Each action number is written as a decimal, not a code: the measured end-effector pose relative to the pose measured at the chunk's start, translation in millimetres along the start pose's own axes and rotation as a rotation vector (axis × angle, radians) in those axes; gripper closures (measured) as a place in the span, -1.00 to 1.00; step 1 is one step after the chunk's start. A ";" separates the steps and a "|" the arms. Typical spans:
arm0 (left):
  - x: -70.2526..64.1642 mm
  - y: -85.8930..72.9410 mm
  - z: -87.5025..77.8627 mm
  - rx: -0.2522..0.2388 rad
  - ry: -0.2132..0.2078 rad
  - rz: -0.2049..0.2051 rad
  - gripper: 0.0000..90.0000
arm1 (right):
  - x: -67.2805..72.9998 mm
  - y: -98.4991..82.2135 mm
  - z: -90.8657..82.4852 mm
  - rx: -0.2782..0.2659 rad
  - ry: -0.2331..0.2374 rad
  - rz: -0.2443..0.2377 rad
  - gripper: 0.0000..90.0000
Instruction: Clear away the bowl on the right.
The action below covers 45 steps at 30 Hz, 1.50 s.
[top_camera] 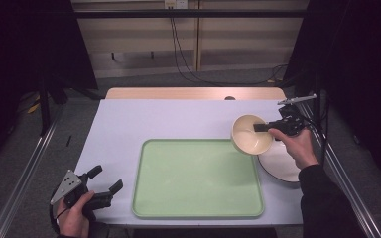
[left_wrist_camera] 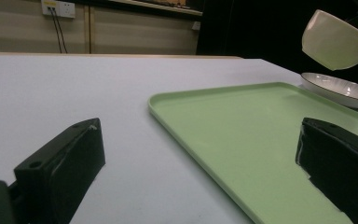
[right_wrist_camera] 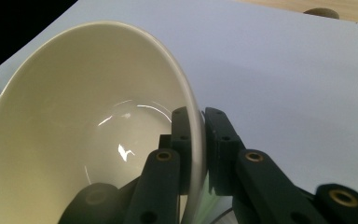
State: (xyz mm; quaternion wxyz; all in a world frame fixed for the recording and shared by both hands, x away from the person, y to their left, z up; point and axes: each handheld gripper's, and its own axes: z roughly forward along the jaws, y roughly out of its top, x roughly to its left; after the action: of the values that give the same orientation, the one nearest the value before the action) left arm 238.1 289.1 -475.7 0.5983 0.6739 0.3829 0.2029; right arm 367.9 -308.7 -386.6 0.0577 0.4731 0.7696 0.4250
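Bowl (top_camera: 251, 135) holding is the job in hand, and the right gripper (top_camera: 261, 128) is doing it. Its two black jaws are pinching the thin wall of the cream bowl, one jaw inside and one outside, clamped tight on the rim. The right gripper view is showing this well, with the bowl's (right_wrist_camera: 74, 126) wall squeezed between the pads. A pinch on the rim is probably the easiest way to pick up a round, smooth bowl, since there is no handle to grab.

The bowl is hanging in the air in front of this gripper, tipped a little to one side. Just below it, a flat plate (top_camera: 280, 166) is sitting on the white counter (top_camera: 154, 119). Beside the gripper, toward the person's other hand, a big green tray (top_camera: 197, 178) is lying empty, so my guess is that the bowl is heading there.

The left gripper (top_camera: 104, 186) is resting low by the near corner of the tray. Its jaws are standing wide apart with nothing between them, likely waiting for a turn
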 end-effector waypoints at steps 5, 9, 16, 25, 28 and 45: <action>0.3 0.0 -0.1 0.003 0.000 0.004 -0.97 | -1.9 3.5 6.2 0.007 0.005 0.012 0.85; 0.4 0.0 0.0 0.003 -0.001 0.003 -0.97 | -3.2 4.9 11.2 0.018 0.001 0.014 0.85; 0.3 0.0 0.1 0.004 0.000 0.003 -0.97 | -3.8 5.4 20.9 0.030 -0.001 0.023 0.85; 0.4 0.0 0.1 0.005 -0.002 0.006 -0.97 | -3.2 4.3 35.4 0.073 -0.013 0.022 0.85; 0.4 0.0 0.1 0.005 -0.002 0.004 -0.97 | -4.0 4.2 38.0 0.081 -0.015 0.025 0.85; 0.3 0.1 0.1 0.007 -0.004 0.008 -0.97 | -6.6 -0.8 52.0 0.130 -0.030 0.043 0.85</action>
State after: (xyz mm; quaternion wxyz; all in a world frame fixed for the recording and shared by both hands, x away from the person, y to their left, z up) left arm 238.4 289.4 -475.7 0.5961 0.6780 0.3795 0.2026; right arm 396.5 -282.7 -422.2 0.0293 0.4987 0.7841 0.3682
